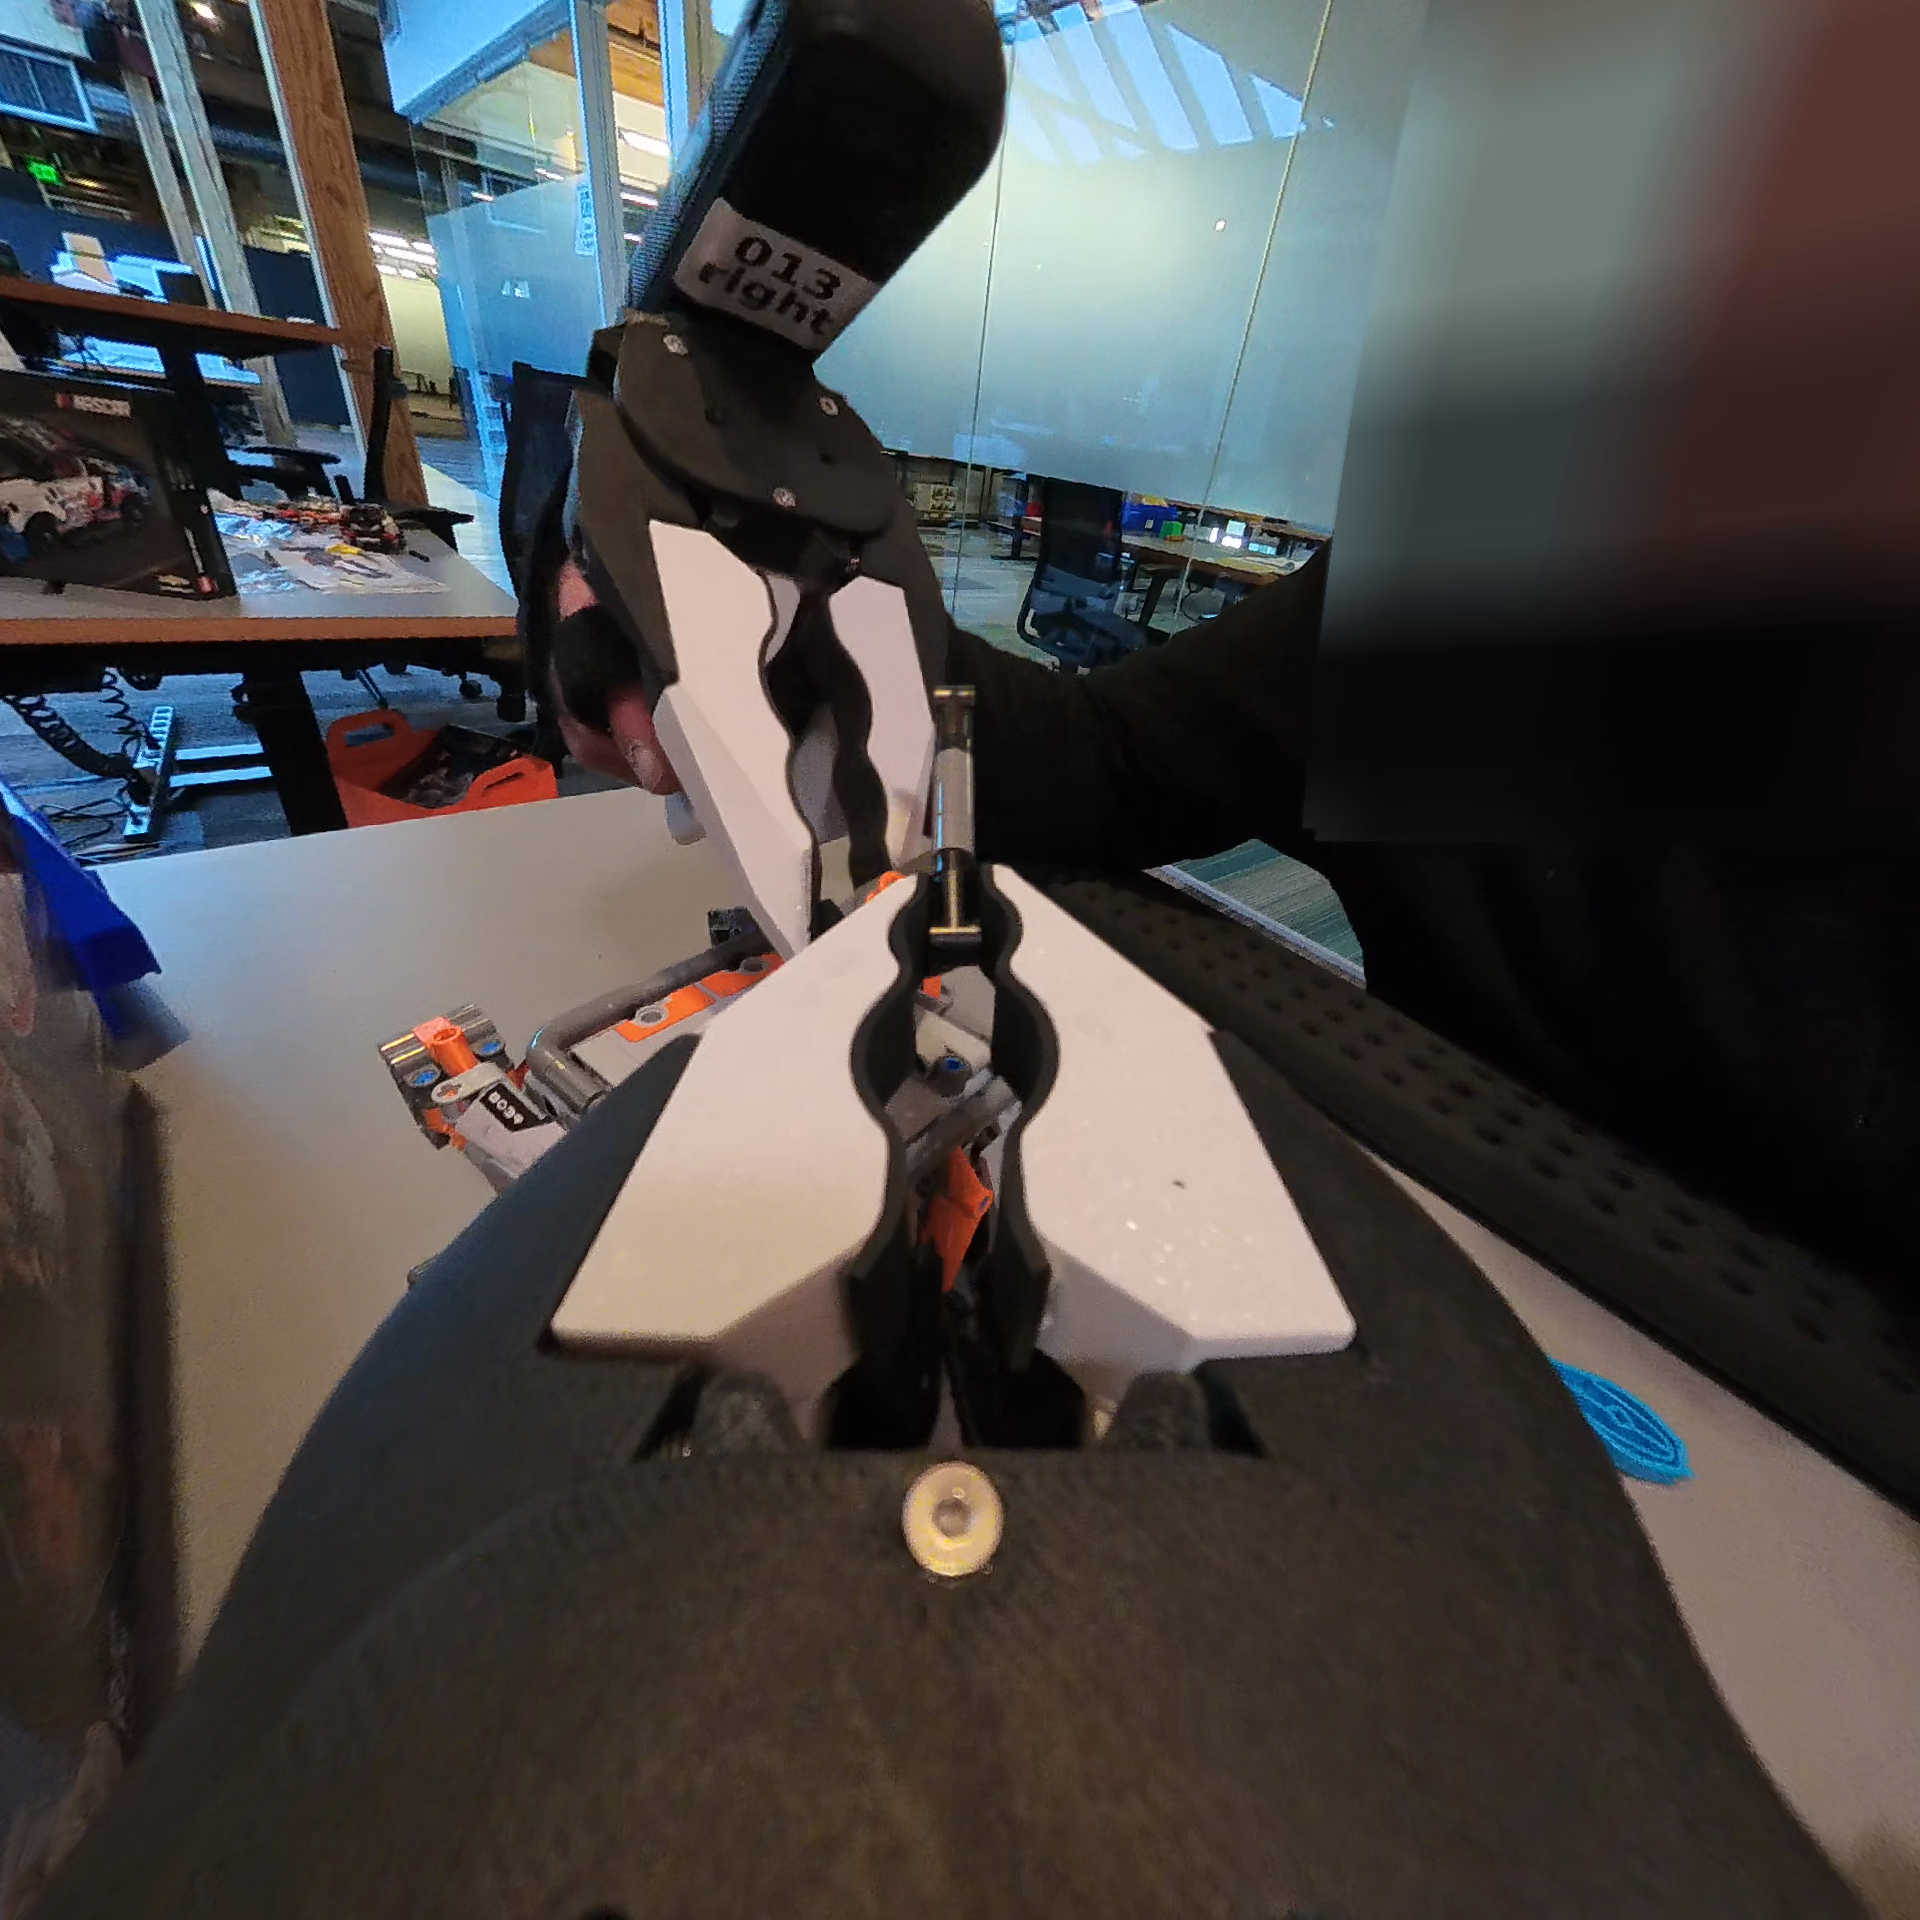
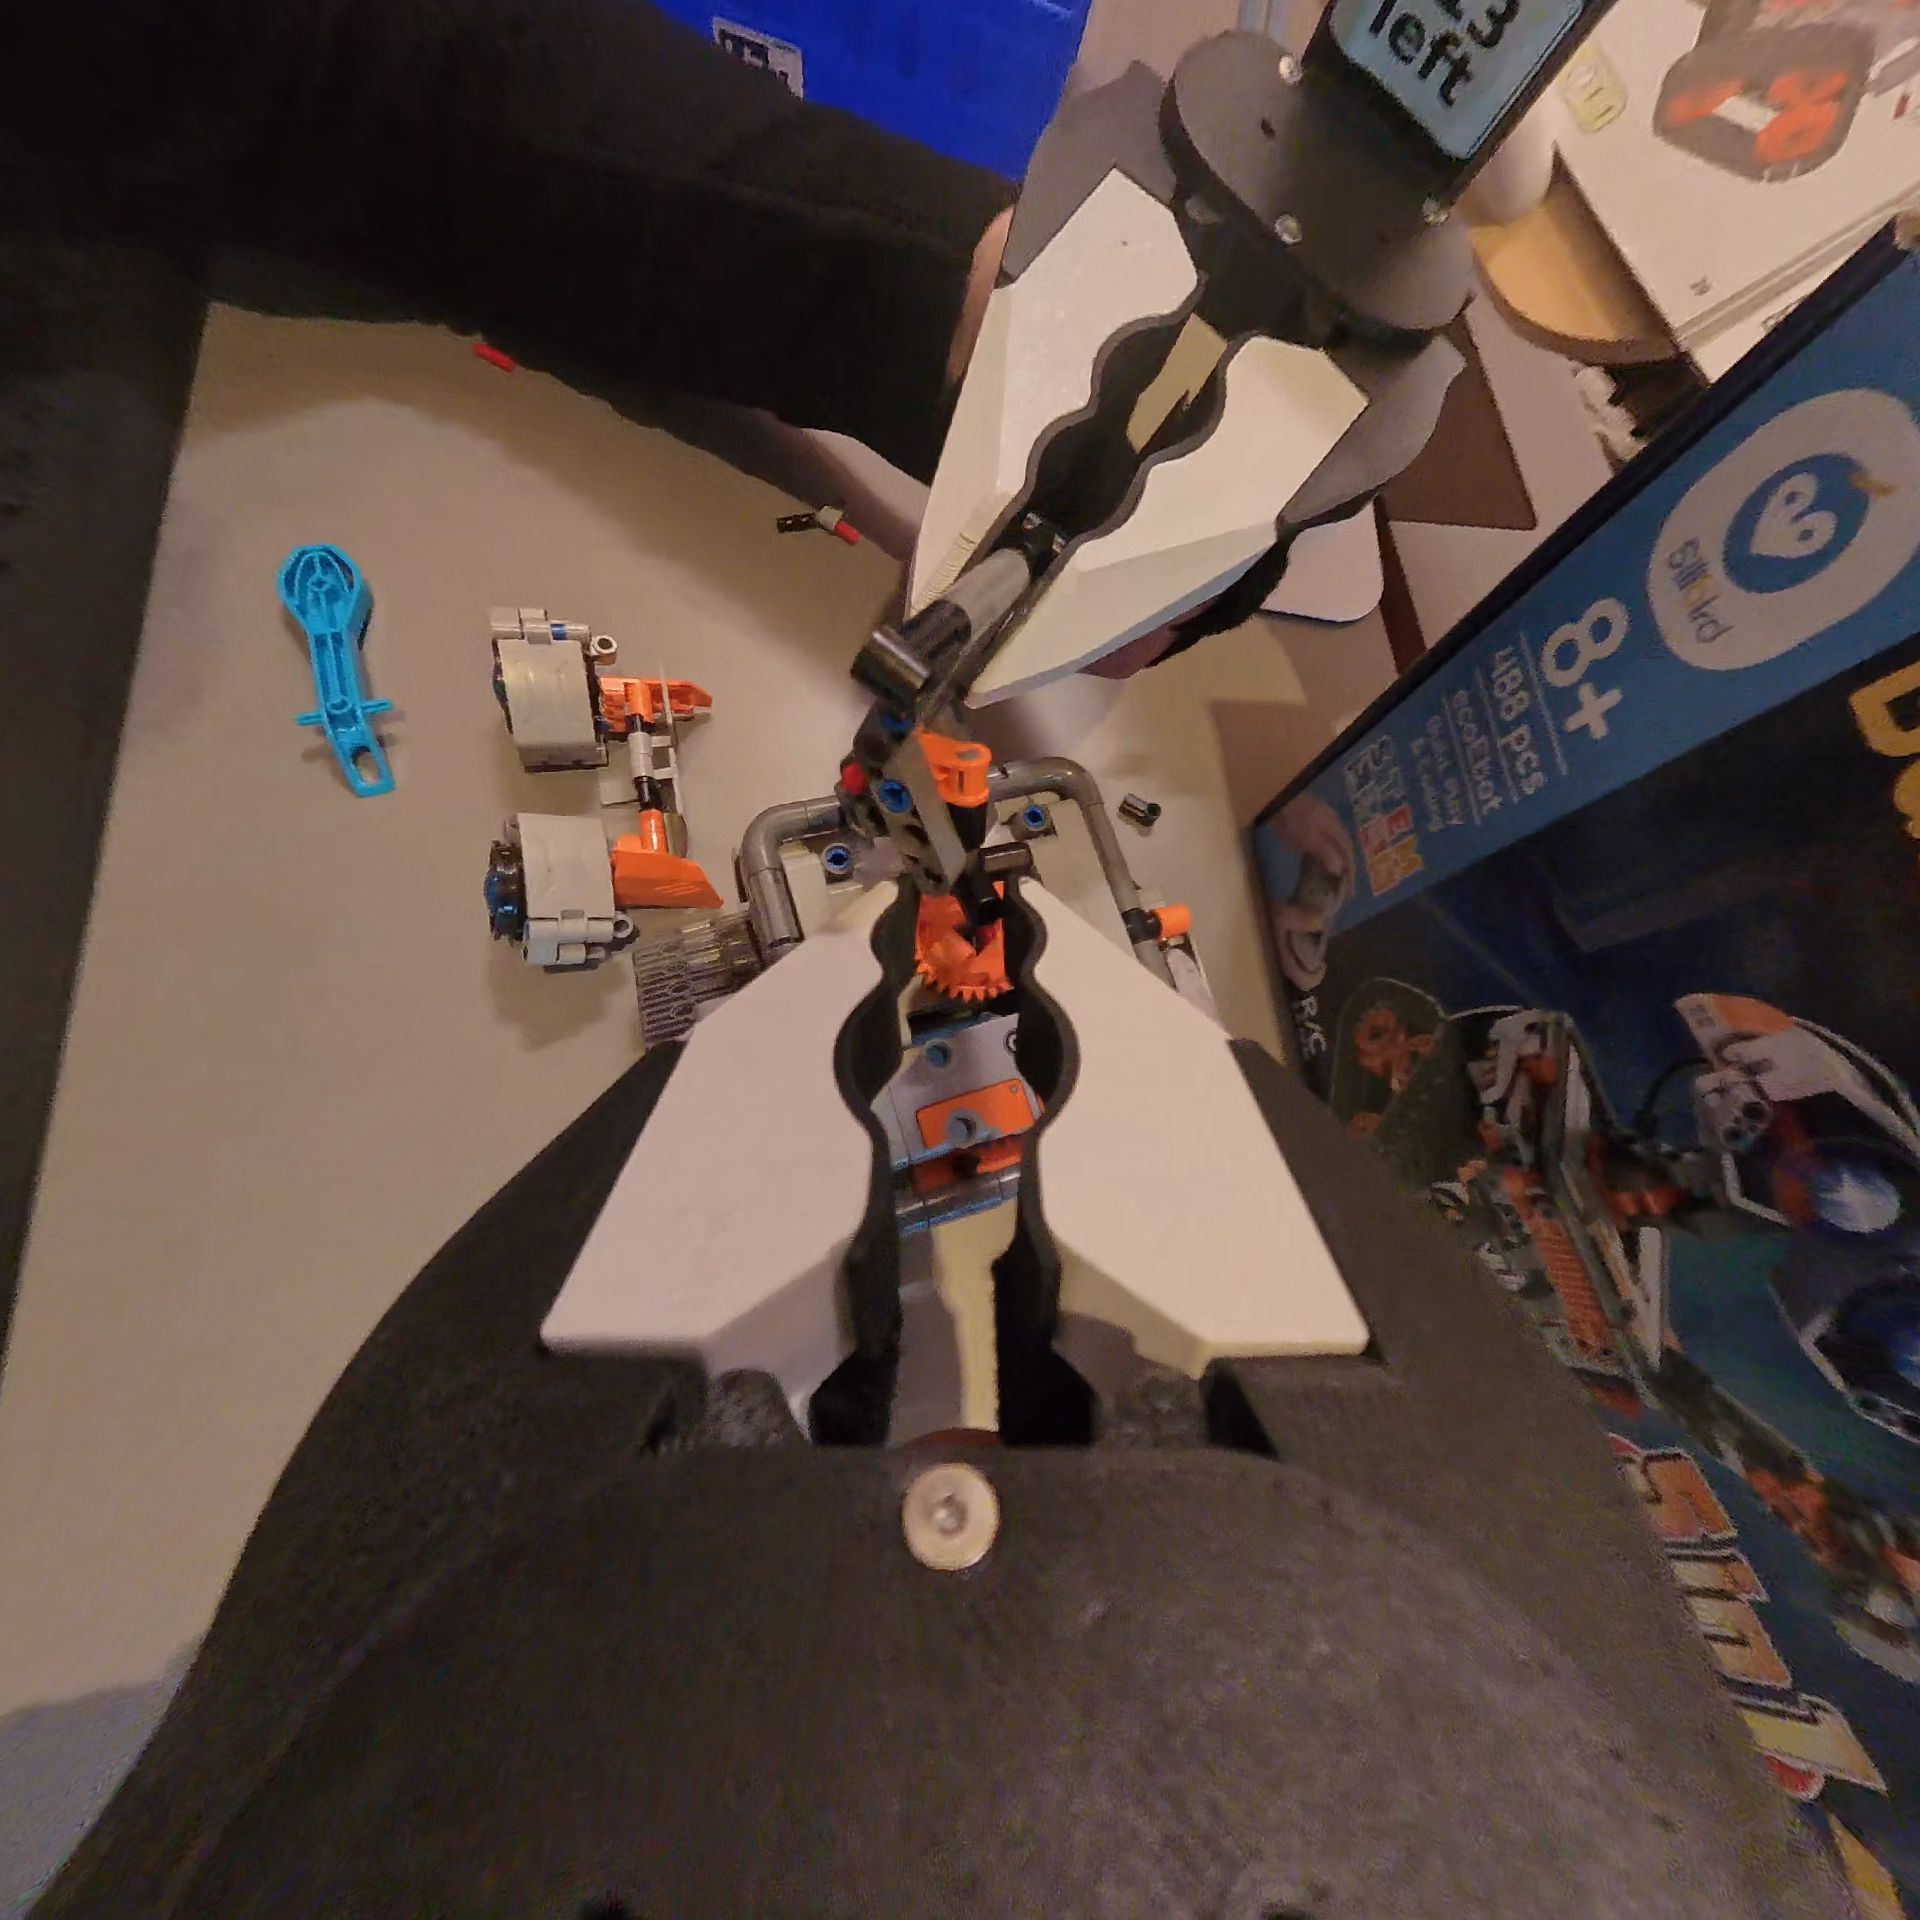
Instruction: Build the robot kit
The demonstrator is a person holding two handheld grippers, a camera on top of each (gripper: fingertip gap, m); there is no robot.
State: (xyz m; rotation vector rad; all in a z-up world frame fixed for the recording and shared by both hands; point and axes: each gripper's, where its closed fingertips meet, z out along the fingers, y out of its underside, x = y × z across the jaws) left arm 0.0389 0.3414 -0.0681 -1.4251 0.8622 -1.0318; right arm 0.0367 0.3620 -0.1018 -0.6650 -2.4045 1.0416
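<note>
Your right gripper (image 2: 961,894) sits nearly closed, its tips pinching the orange-and-grey brick model (image 2: 940,883) on the beige table (image 2: 312,1143); just above the model your left gripper (image 2: 961,644) clamps a grey cylinder with a black end (image 2: 940,623), whose black end meets the model's top; left of the model lie two grey-and-orange wheel assemblies (image 2: 582,790); farther left, well apart, a light blue plastic tool (image 2: 338,665); right of the model stands a blue printed box (image 2: 1621,935), leaning.
</note>
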